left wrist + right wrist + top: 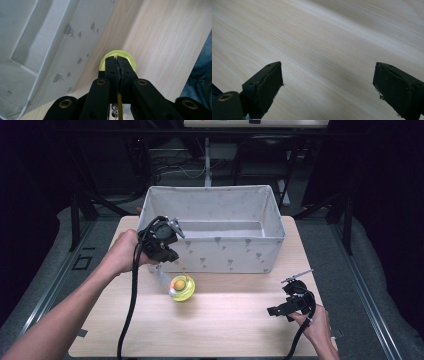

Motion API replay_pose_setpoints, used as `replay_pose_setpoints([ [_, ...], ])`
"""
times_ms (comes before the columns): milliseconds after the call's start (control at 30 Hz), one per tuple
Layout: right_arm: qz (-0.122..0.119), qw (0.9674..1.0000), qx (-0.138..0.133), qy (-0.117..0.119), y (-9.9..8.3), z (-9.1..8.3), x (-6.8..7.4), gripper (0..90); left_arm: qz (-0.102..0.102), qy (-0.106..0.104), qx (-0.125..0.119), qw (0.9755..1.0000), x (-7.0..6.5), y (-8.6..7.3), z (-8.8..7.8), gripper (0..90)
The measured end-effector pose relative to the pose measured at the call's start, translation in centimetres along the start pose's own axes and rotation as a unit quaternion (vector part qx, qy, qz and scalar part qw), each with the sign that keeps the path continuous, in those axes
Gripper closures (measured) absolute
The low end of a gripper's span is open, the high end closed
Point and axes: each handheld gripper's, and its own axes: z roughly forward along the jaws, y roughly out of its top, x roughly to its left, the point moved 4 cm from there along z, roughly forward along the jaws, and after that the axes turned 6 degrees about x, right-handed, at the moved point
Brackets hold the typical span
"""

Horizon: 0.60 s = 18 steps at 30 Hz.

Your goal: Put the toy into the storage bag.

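Observation:
A yellow-green see-through round toy [182, 288] with an orange ball inside is just in front of the fabric box, over the wooden table [235, 320]. My left gripper [170, 257] is above it and points down at it. A thin yellowish strand runs from the jaws to the toy. In the left gripper view the jaws are pressed together [116, 59] over the toy's yellow disc [128, 60], with the strand between them. I cannot tell whether the toy rests on the table or hangs. My right gripper [278, 310] is low at the front right, open [328, 75] over bare wood.
A large white fabric box [215, 255] with a grey flower print stands at the back of the table, its near wall [62, 55] right beside the left gripper. Dark floor and black frame legs surround the table. Bare wood lies between the two grippers.

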Motion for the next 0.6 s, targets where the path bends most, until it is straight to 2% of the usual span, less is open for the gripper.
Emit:
replay_pose_setpoints([
  [167,-0.001,1.0000,0.002,-0.006,0.0,0.0,0.0,5.1,-0.006,0.006,-0.006,0.9999,0.5,-0.2,-1.2,87.9],
  [600,-0.005,0.9999,0.010,-0.008,-0.1,0.0,-0.1,5.0,-0.012,0.017,-0.014,0.9997,1.4,-0.5,-3.7,87.9],
])
